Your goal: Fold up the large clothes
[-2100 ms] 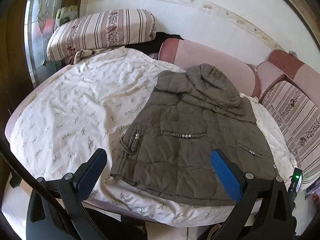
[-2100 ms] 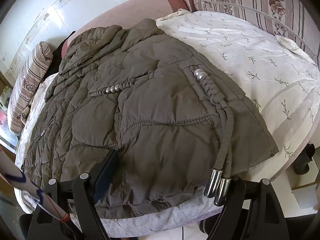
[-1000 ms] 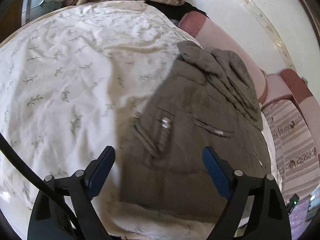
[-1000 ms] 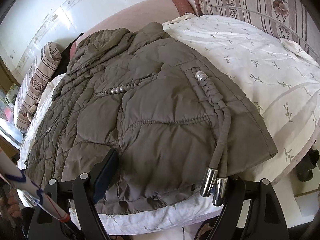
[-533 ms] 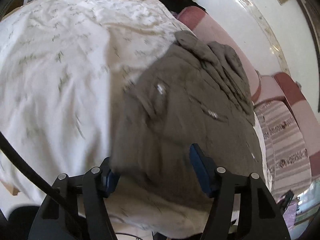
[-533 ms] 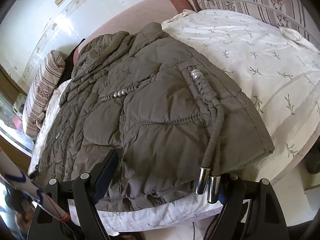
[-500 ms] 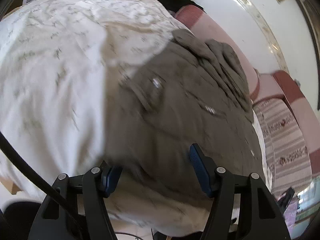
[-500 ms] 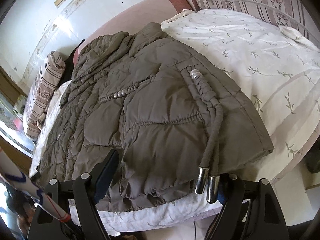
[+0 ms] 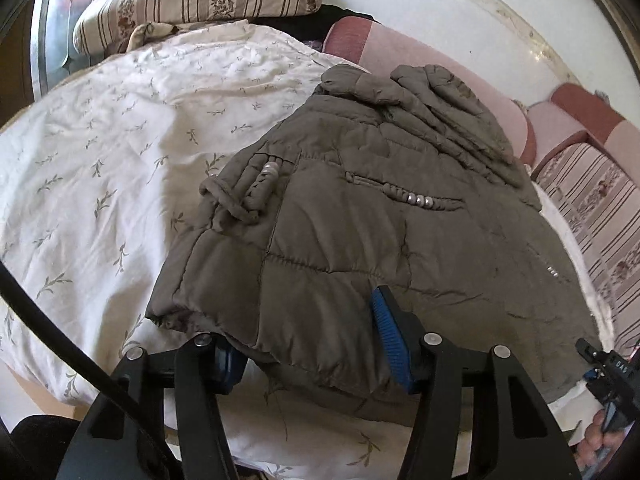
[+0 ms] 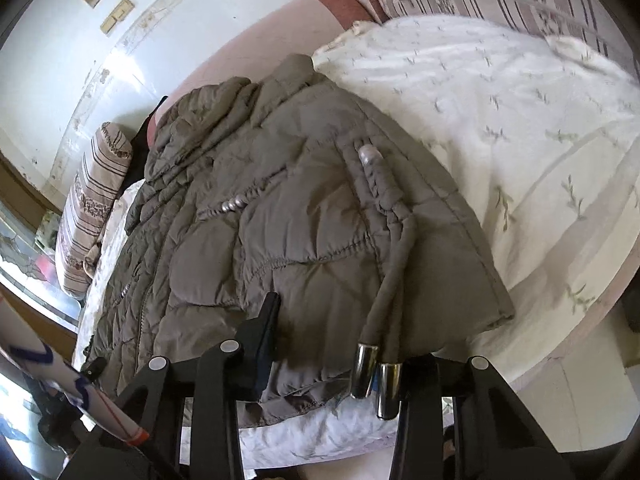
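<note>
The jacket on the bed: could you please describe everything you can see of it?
The jacket is a puffy, quilted, olive-brown garment of matte padded fabric, lying spread on the floral bedsheet with its hood bunched toward the pink headboard. Small silver beads trim its pockets, and braided cords end in shiny metal tips hanging over the hem. The left gripper and right gripper each straddle the near hem, fabric bunched between their fingers.

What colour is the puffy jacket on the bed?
The jacket is olive-brown, clearest in the left wrist view.
</note>
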The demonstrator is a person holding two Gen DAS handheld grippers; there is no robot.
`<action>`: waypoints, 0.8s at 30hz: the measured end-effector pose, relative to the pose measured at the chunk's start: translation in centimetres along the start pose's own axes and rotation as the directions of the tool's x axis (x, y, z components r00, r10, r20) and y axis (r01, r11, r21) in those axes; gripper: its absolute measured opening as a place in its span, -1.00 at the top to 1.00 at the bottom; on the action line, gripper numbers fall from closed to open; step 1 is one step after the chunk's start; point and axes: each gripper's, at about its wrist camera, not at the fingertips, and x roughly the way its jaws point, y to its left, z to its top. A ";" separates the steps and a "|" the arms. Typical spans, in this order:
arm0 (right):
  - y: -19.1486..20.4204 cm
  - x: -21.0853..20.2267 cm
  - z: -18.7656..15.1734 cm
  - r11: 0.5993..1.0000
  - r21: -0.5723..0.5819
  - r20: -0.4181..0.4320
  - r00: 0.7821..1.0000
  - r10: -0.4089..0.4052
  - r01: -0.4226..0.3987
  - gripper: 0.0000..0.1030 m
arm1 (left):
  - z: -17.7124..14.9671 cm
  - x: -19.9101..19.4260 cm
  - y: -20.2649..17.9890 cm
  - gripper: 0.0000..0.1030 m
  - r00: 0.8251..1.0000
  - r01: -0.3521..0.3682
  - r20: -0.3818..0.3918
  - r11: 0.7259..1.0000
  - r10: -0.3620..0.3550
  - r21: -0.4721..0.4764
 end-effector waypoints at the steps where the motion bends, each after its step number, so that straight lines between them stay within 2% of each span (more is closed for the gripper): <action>1: 0.0 0.0 0.0 1.000 0.000 -0.001 1.000 0.004 -0.004 0.19 | -0.1 0.1 0.0 -0.09 1.000 -0.006 0.002 1.000 0.006 0.005; 5: -0.2 0.0 -0.2 1.000 -0.004 0.005 1.000 0.015 -0.015 0.19 | -0.2 0.2 -0.3 -0.10 1.000 -0.027 0.006 0.999 0.027 0.029; 13: -0.9 -0.5 -0.7 0.997 0.023 -0.014 0.997 0.070 -0.070 0.16 | -0.2 0.5 -0.7 -0.31 0.999 -0.043 0.005 0.998 0.042 0.051; 18: 0.7 -0.4 -1.1 0.997 -0.081 0.001 1.000 -0.015 0.015 0.24 | -0.5 0.7 -1.7 -0.47 0.997 -0.079 0.006 0.992 0.078 0.103; 24: 0.8 -0.4 -1.7 0.994 -0.109 0.047 0.999 -0.013 0.018 0.21 | -0.9 1.0 -2.4 -0.61 0.991 -0.136 0.019 0.980 0.135 0.146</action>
